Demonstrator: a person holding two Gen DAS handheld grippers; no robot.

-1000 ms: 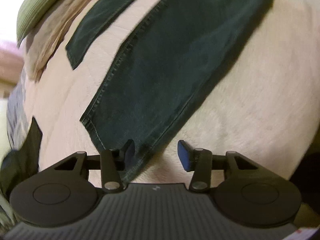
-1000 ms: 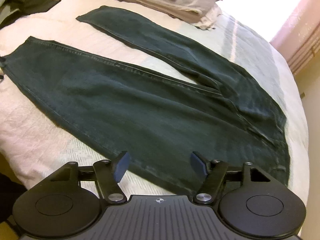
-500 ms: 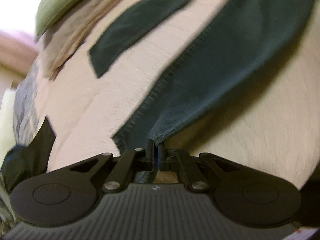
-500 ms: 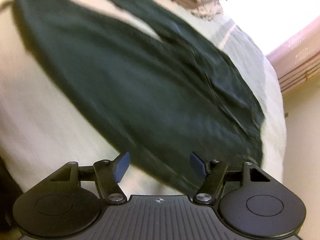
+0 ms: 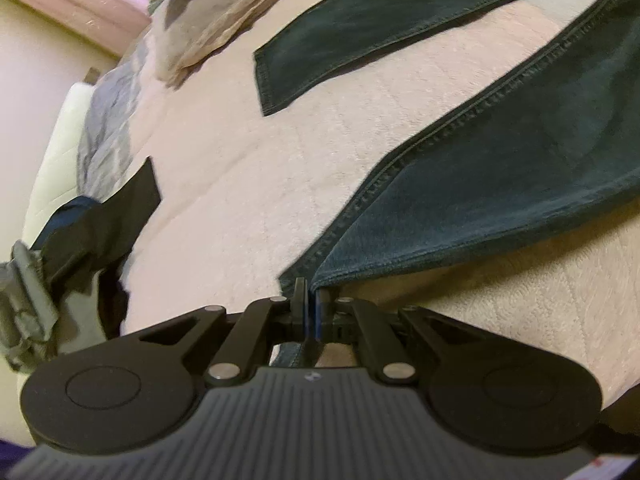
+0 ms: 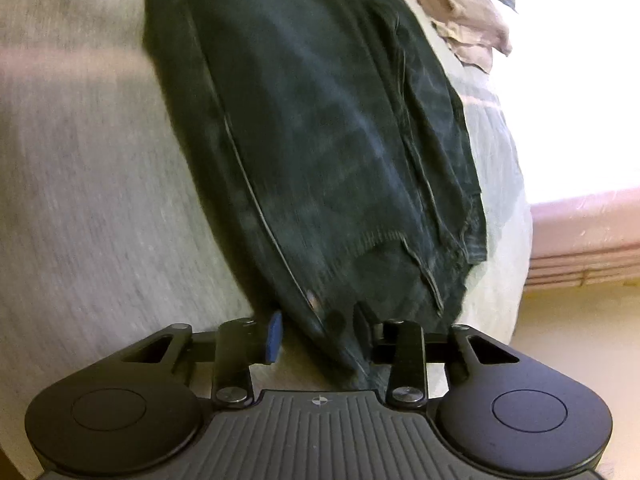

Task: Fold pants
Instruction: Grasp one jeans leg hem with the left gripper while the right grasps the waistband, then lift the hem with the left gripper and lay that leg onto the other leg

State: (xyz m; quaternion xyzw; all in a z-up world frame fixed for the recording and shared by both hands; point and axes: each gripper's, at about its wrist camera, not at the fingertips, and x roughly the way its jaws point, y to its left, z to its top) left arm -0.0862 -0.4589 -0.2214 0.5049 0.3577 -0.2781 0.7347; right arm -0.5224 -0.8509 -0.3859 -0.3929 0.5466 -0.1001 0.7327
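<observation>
**Left gripper clamped on the hem, right gripper straddling the waistband**

Here's the left gripper (image 5: 311,304), jaws pinched right together on the hem corner of the near leg of the dark jeans (image 5: 500,184), with the denim bunched up between the pads and a bit of cloth hanging below them. That leg rises off the pale blanket (image 5: 248,168) at the pinched corner and runs away up and to the right. The other leg lies flat on the blanket, well apart, its hem end pointing left. Beyond it, at the head of the bed, a tan cloth (image 5: 216,28) is piled with something green on top. Off to the left edge lies a black garment (image 5: 108,224), crumpled.

Over to the right wrist view: the right gripper (image 6: 316,336) sits with its jaws partly open, blue pad on the left, dark pad on the right, and the waist end of the jeans (image 6: 320,140) passing between them. The fingers flank the fabric but are not closed on it. The picture is blurred here, so whether either pad touches the denim I cannot tell. The jeans stretch away up the bed from the gripper.
</observation>
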